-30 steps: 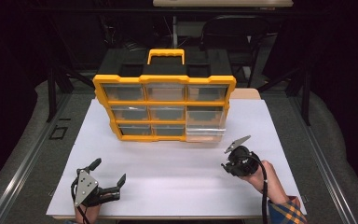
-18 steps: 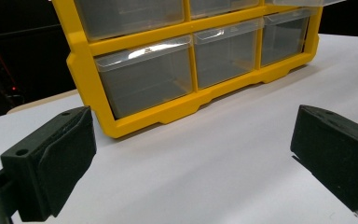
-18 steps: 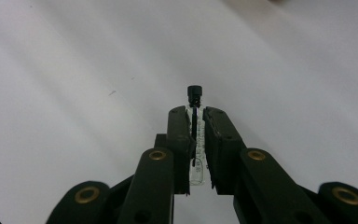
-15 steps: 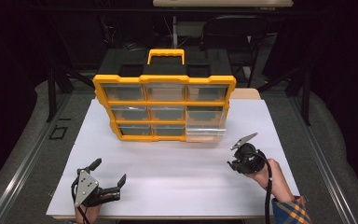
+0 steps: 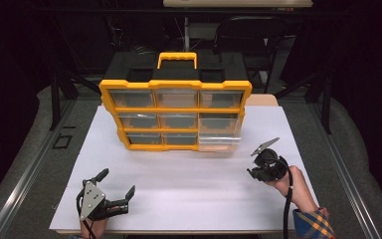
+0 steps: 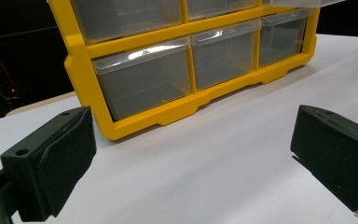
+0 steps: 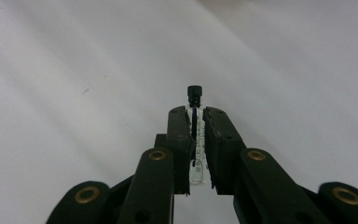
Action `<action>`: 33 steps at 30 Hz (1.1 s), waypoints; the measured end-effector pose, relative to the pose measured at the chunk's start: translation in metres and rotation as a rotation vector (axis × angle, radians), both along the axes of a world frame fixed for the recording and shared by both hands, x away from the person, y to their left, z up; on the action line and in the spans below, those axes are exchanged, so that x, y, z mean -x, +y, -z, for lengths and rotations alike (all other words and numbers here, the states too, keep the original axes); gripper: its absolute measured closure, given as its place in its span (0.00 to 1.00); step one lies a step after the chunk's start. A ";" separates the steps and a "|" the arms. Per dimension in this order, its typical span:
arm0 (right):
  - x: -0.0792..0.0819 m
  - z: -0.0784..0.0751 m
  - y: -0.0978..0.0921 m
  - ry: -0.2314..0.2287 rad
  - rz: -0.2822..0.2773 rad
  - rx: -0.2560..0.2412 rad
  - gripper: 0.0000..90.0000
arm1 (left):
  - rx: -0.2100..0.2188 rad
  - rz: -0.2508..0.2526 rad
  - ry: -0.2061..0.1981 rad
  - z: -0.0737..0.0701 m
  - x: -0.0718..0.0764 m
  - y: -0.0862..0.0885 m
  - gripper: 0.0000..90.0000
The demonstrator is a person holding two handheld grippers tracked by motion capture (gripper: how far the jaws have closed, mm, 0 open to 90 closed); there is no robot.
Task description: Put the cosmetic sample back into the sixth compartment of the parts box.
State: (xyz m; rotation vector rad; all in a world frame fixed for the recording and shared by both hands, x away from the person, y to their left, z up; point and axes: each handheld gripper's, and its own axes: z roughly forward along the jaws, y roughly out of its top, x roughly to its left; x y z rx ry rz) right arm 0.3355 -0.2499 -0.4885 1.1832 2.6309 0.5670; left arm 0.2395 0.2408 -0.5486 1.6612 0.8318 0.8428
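yellow organizer (image 5: pixel 175 112) with a black top, clear drawers (image 6: pixel 142 77); white table (image 5: pixel 189 194); black grippers; plaid sleeve (image 5: pixel 312 225).

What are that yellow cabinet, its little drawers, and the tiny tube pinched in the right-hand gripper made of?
The cabinet frame looks like moulded yellow plastic: smooth, slightly glossy, with rounded edges. The drawers seem to be clear plastic; you can see through them and they catch glints of light. The tube held by the right gripper looks like clear glass or plastic, I cannot tell which, with a black cap.
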 end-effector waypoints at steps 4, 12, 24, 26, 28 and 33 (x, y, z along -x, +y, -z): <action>-0.005 0.002 -0.003 -0.024 0.017 -0.024 0.90 | 0.003 -0.005 -0.004 -0.001 0.001 0.001 0.00; -0.016 -0.007 -0.009 -0.014 0.031 -0.014 0.90 | 0.003 -0.005 0.000 0.000 0.000 0.001 0.00; -0.035 -0.014 -0.008 0.013 0.019 0.024 0.90 | -0.008 -0.003 0.000 0.001 0.000 -0.002 0.00; -0.038 -0.016 -0.009 0.009 0.013 0.037 0.90 | -0.007 -0.004 -0.005 0.000 0.000 -0.002 0.00; -0.041 -0.020 -0.011 0.024 0.010 0.051 0.90 | -0.008 -0.005 -0.001 0.001 0.000 -0.001 0.00; -0.046 -0.024 -0.010 0.004 0.009 0.050 0.90 | -0.007 -0.006 0.001 0.001 -0.001 -0.001 0.00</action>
